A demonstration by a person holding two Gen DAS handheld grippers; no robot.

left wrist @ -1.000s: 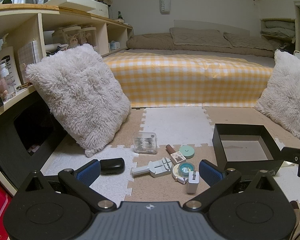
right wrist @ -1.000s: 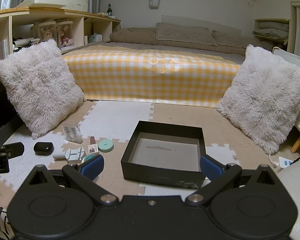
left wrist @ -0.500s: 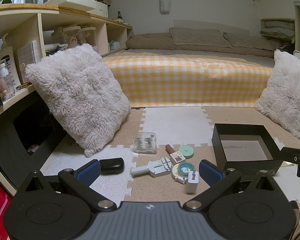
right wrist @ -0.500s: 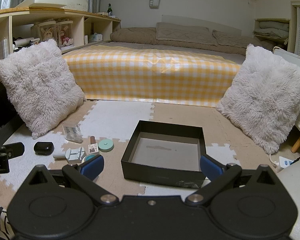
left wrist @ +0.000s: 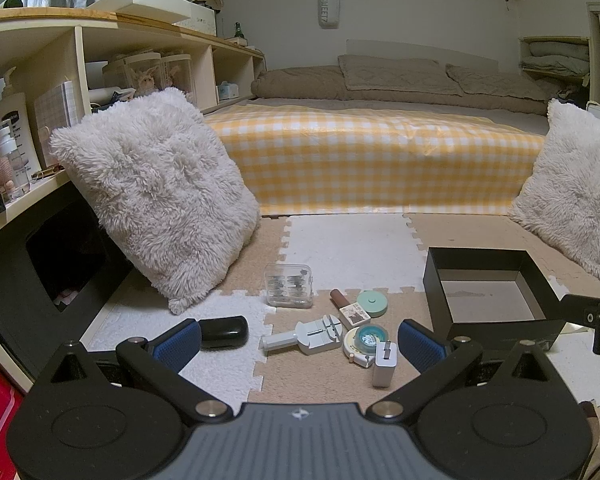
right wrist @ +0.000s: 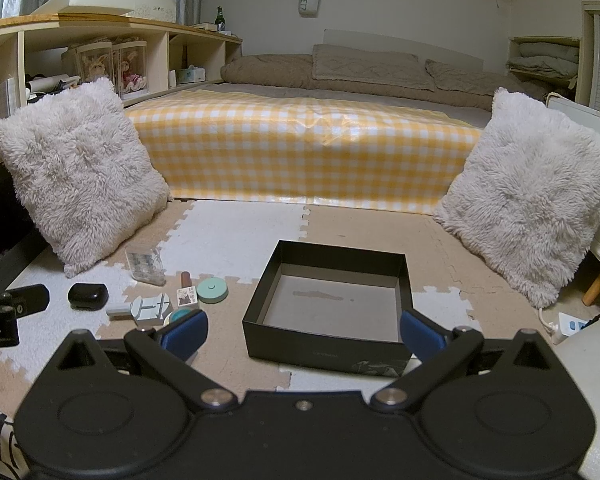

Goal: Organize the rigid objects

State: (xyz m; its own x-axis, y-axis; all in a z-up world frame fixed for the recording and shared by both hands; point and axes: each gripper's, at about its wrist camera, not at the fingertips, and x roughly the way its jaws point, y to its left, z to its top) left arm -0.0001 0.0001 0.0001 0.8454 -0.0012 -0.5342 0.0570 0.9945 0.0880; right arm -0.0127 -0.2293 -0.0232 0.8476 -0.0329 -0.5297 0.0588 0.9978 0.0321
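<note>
While both tools hang above the floor mat, the left gripper point(left wrist: 299, 340) and right gripper point(right wrist: 303, 331) each stand with blue pads spread wide, holding nothing. The black box point(right wrist: 342, 330) sits at lower centre of the right view. Left of it lie a clear case point(left wrist: 289, 285), green disc point(left wrist: 372, 302), white charger point(left wrist: 385, 364) and black case point(left wrist: 224, 331), clustered at the left view's lower centre.

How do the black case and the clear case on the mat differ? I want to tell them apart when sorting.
The black case is opaque, rounded and lies flat; the clear case is see-through, squarer, and shows small items inside. The black one sits nearer the left gripper. Both lie loose on the mat, outside the black box.
</note>
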